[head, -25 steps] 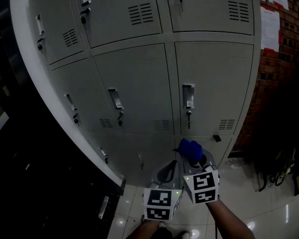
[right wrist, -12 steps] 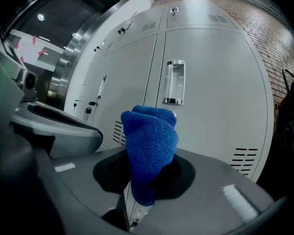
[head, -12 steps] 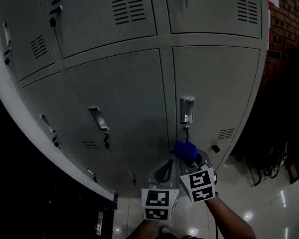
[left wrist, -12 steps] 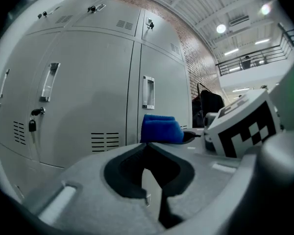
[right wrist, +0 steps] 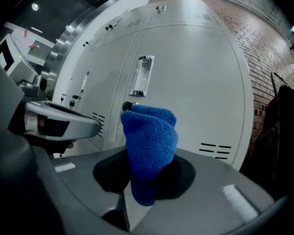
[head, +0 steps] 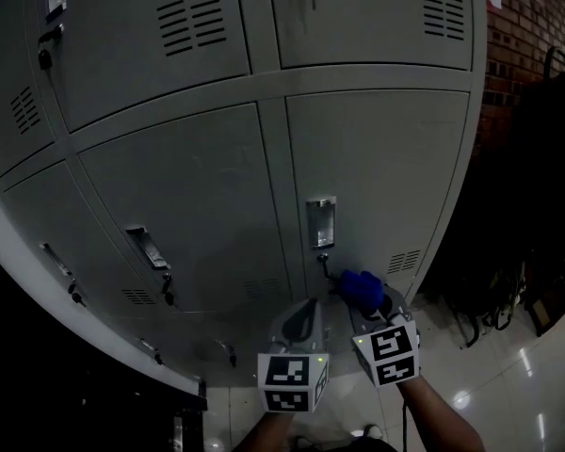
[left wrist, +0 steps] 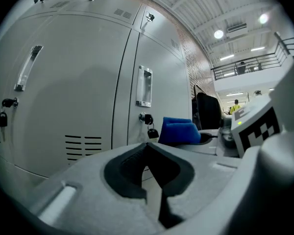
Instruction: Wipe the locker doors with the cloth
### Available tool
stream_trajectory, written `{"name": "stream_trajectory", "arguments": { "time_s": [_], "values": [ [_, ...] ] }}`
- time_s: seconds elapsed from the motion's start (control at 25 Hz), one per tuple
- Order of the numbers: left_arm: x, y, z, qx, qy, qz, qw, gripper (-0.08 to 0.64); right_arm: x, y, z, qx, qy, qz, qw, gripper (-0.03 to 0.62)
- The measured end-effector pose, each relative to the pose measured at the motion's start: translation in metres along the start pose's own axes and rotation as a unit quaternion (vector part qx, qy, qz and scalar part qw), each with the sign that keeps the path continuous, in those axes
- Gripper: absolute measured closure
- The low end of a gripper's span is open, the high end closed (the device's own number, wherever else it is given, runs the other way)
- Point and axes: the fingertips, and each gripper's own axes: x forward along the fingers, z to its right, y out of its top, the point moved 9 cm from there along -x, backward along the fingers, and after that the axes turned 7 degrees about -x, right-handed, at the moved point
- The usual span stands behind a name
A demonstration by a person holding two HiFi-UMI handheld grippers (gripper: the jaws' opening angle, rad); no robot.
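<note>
Grey metal locker doors (head: 377, 168) fill the head view, each with a recessed handle (head: 320, 221) and a key in its lock. My right gripper (head: 365, 301) is shut on a folded blue cloth (head: 363, 287), which sticks up from its jaws (right wrist: 149, 146) close to the lower right door (right wrist: 196, 92), just below that door's lock. Whether the cloth touches the door I cannot tell. My left gripper (head: 299, 320) hangs beside it, shut and holding nothing (left wrist: 154, 173). The blue cloth (left wrist: 179, 130) also shows in the left gripper view.
A brick wall (head: 518, 36) stands right of the lockers, with dark bags (head: 537, 205) hanging against it. The glossy tiled floor (head: 508, 384) lies below. To the left a dark cabinet (head: 38, 365) adjoins the lockers. A railing and a distant person (left wrist: 236, 105) appear in the left gripper view.
The view has shifted right and closer to the lockers; the doors slid left in the picture. Both grippers keep their places, the cloth now just under the right door's lock.
</note>
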Motion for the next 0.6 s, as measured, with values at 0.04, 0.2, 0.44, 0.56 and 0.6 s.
{"name": "stream_trajectory", "arguments": {
  "time_s": [0.04,0.2,0.44,0.56,0.6],
  "values": [
    [0.004,0.001,0.005,-0.002,0.001,0.001,1.0,0.557,-0.003,-0.002,0.008,0.001,-0.003,0.0,1.0,0.508],
    [0.021,0.004,0.023,-0.004,0.006,0.006,1.0,0.557,-0.014,-0.011,0.042,0.003,-0.013,0.001,1.0,0.508],
    [0.034,0.005,0.041,0.002,0.024,0.004,0.9997,0.557,-0.026,-0.028,0.092,0.012,-0.036,-0.001,0.999,0.508],
    [0.038,0.005,0.047,0.003,0.035,0.003,0.9994,0.557,-0.03,-0.034,0.113,0.019,-0.043,-0.004,0.999,0.508],
    [0.038,0.006,0.048,0.003,0.039,0.003,0.9992,0.557,-0.031,-0.036,0.119,0.021,-0.045,-0.005,0.999,0.508]
  ]
}}
